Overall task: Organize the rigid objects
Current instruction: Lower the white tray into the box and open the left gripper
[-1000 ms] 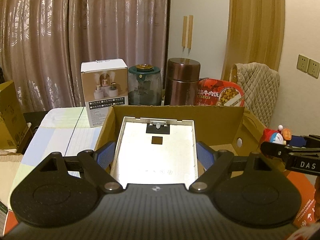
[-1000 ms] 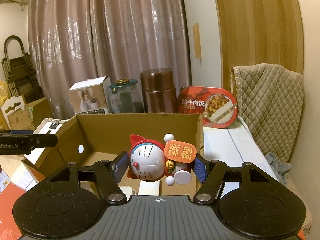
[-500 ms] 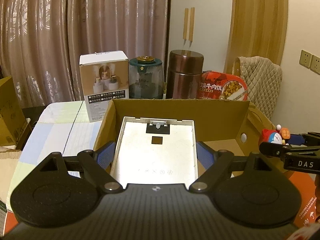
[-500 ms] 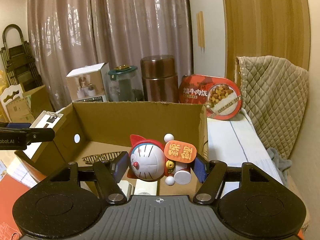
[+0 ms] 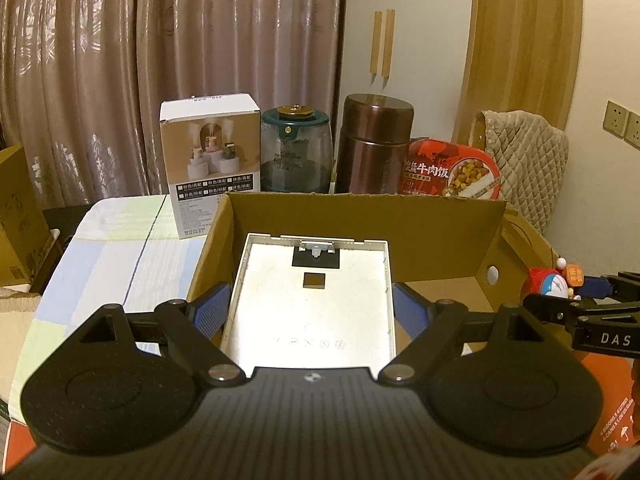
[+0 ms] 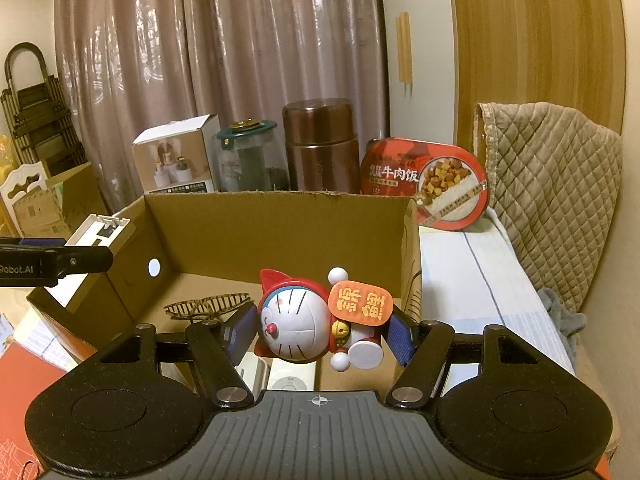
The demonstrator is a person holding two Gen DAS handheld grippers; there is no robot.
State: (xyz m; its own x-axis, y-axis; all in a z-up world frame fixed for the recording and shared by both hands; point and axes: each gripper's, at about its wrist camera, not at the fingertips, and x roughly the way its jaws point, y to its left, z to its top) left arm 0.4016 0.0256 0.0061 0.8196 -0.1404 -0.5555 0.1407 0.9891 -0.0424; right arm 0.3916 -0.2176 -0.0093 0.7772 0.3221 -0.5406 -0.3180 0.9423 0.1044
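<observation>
Left gripper point(image 5: 310, 312): I have it clamping the white tray point(image 5: 312, 300) over the cardboard box point(image 5: 360, 216).
Right gripper point(image 6: 322, 330): I have it pinching the Doraemon figurine point(image 6: 304, 320) above that box.

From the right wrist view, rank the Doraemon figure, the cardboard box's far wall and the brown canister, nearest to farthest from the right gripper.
1. Doraemon figure: clamped in the right gripper, tilted on its side.
2. Cardboard box's far wall: straight ahead, past the open box floor.
3. Brown canister: behind that wall, standing upright before the curtain.
</observation>
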